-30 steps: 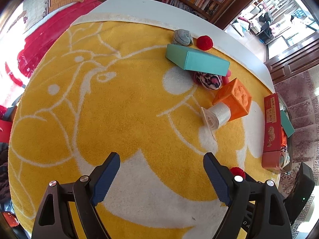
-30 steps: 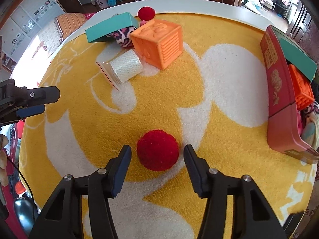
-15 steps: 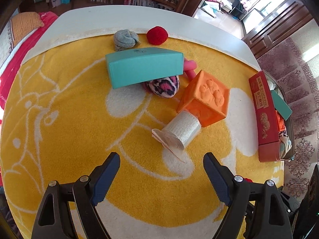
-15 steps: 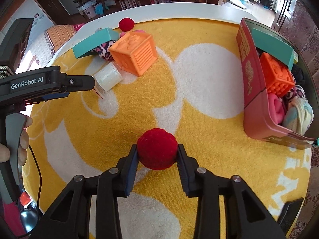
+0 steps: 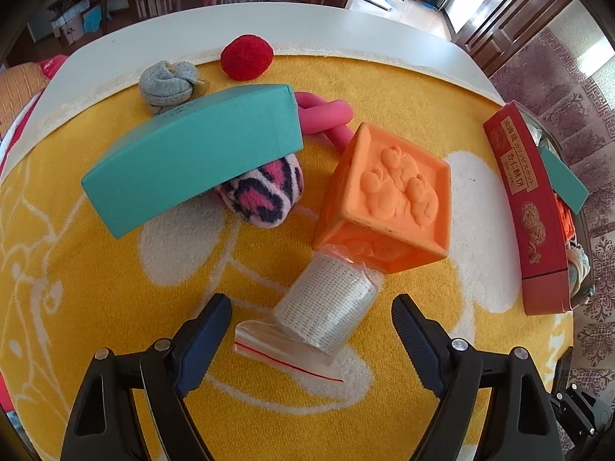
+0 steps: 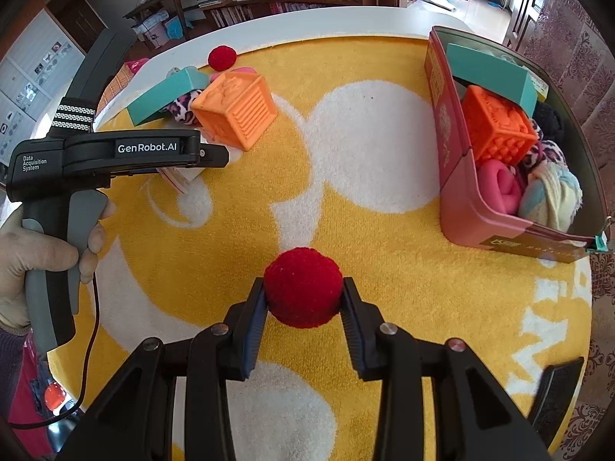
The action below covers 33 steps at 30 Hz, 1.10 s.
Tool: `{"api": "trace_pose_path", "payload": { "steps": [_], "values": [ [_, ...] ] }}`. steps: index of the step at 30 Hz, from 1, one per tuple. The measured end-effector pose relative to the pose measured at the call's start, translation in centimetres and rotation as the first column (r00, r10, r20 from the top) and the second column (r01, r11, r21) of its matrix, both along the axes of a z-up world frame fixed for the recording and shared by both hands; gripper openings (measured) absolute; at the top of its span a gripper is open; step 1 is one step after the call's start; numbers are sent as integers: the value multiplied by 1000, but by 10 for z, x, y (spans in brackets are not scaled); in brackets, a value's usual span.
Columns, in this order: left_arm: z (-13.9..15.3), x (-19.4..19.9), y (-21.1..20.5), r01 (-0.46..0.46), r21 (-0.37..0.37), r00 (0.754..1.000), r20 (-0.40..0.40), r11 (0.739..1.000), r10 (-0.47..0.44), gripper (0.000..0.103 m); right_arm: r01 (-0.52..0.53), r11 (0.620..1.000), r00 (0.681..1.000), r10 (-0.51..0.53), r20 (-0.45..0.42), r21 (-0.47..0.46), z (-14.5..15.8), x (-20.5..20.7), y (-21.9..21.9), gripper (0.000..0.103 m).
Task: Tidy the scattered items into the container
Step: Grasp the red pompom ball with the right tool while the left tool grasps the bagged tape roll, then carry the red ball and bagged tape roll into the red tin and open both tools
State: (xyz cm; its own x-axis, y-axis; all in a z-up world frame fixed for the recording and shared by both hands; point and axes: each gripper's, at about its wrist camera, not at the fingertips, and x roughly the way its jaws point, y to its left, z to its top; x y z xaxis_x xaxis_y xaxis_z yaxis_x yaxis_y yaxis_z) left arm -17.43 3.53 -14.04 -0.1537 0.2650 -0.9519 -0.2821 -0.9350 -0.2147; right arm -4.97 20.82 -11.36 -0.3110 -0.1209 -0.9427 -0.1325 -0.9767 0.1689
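Jaws, right: we had the right gripper (image 6: 303,299) clamped on the fuzzy red pompom ball (image 6: 303,291), both pads pressing its sides.
Jaws, left: we kept the left gripper (image 5: 311,330) spread wide, gripping nothing, with the white mesh roll in a clear zip bag (image 5: 321,313) lying between its fingertips, pads not touching.
Container: the red rectangular tin box (image 6: 455,176) sat at two o'clock from the held ball, well apart, already packed with an orange block, a teal box and rolled socks.
Why so held: we judged the squeeze at the ball's widest part kept the soft thing from slipping on its way to the tin.
Why so placed: the roll leaned against the orange embossed rubber cube (image 5: 384,201) at twelve o'clock, so we straddled it from the free side.
Left on the yellow towel: teal cardboard box (image 5: 192,157) propped on a pink leopard-print sock (image 5: 265,196), a grey sock ball (image 5: 169,82) and a second red pompom (image 5: 246,57) at eleven o'clock.
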Motion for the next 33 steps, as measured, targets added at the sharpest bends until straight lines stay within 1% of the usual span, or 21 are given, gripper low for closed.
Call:
{"api": "trace_pose_path", "payload": {
  "steps": [1,2,3,4,5,6,7,12,19,26,27,33],
  "values": [
    [1,0,1,3,-3,1000,-9,1000,-3,87,1,1000,1000,-1,0,1,0,1,1,41],
    [1,0,2,7,-2,1000,-17,1000,-7,83,2,1000,1000,-2,1,2,0,2,1,41],
    [1,1,3,12,-5,1000,-19,1000,-12,68,2,1000,1000,-2,1,2,1,2,2,41],
    [2,2,4,15,-22,999,-30,1000,-16,63,2,1000,1000,-2,0,2,1,3,2,41],
    [3,3,4,18,-20,999,-33,1000,-19,60,1,1000,1000,-1,-2,2,2,3,2,41],
    [4,3,3,20,-10,999,-31,1000,-20,50,-2,1000,1000,2,-5,1,2,3,2,41],
    [5,4,2,18,-10,999,-31,1000,-18,49,-5,1000,1000,5,-9,1,4,3,2,41],
    [12,12,-6,-22,-3,999,-41,1000,22,48,-21,1000,999,21,-32,-5,10,3,5,41],
    [31,27,-8,-61,9,996,-64,998,62,48,-37,999,998,36,-56,-19,17,6,16,41],
    [55,49,13,-64,40,994,-81,997,67,48,-41,999,995,38,-93,-26,29,13,33,41],
    [52,51,19,-61,46,994,-84,997,65,48,-38,999,994,35,-100,-26,31,15,37,41],
    [68,63,58,-37,70,993,-110,997,44,48,-1,1000,990,-2,-144,-16,46,19,71,41]
  ]
}}
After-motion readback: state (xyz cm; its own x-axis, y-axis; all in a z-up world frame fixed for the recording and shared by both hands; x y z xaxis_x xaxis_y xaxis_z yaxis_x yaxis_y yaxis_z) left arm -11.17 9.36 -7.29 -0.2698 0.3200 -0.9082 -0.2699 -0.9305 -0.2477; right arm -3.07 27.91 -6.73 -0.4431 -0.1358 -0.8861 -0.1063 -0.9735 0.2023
